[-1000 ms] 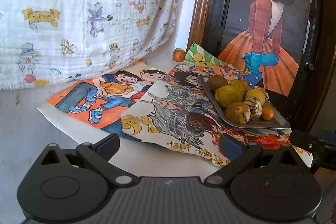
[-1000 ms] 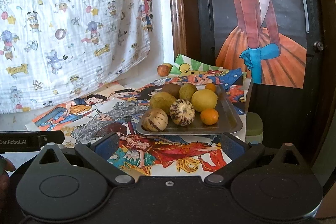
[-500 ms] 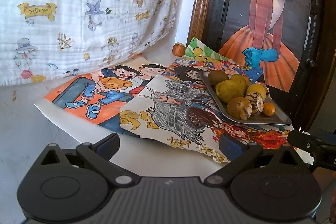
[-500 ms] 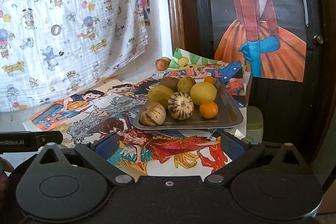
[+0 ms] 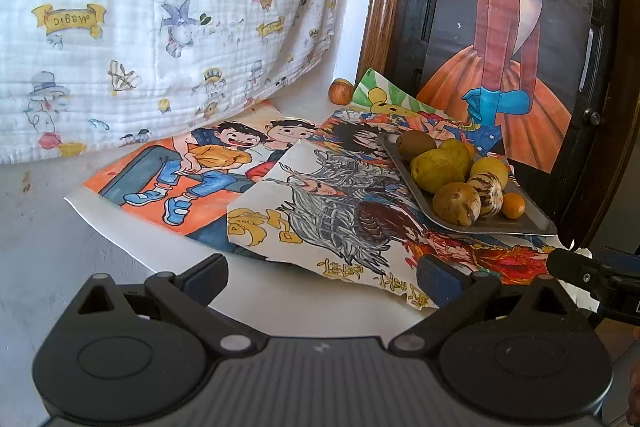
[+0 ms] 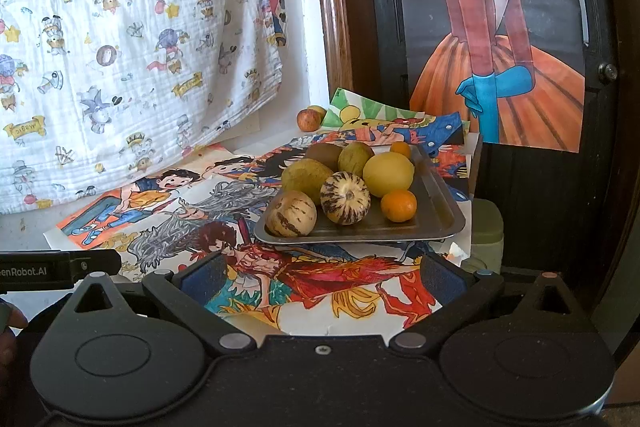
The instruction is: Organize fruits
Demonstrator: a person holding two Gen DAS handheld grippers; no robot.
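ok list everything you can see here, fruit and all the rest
tray: 1, grey metal, on the drawings, right side
striped fruits: 2, cream with dark stripes, front of tray
small oranges: 2, orange, one at the front right of the tray, one at the back
yellow fruit: 1, yellow, middle of tray
green-brown fruits: 3, greenish to brown, back left of tray
apple: 1, red, off the tray by the wall; something yellowish behind it, unclear
drawings: several, coloured, overlapping on the white surface
cloth: 1, white with cartoon prints, hanging left
poster: 1, figure in orange dress, on the dark door
left gripper: 1, black, open, empty
right gripper: 1, black, open, empty
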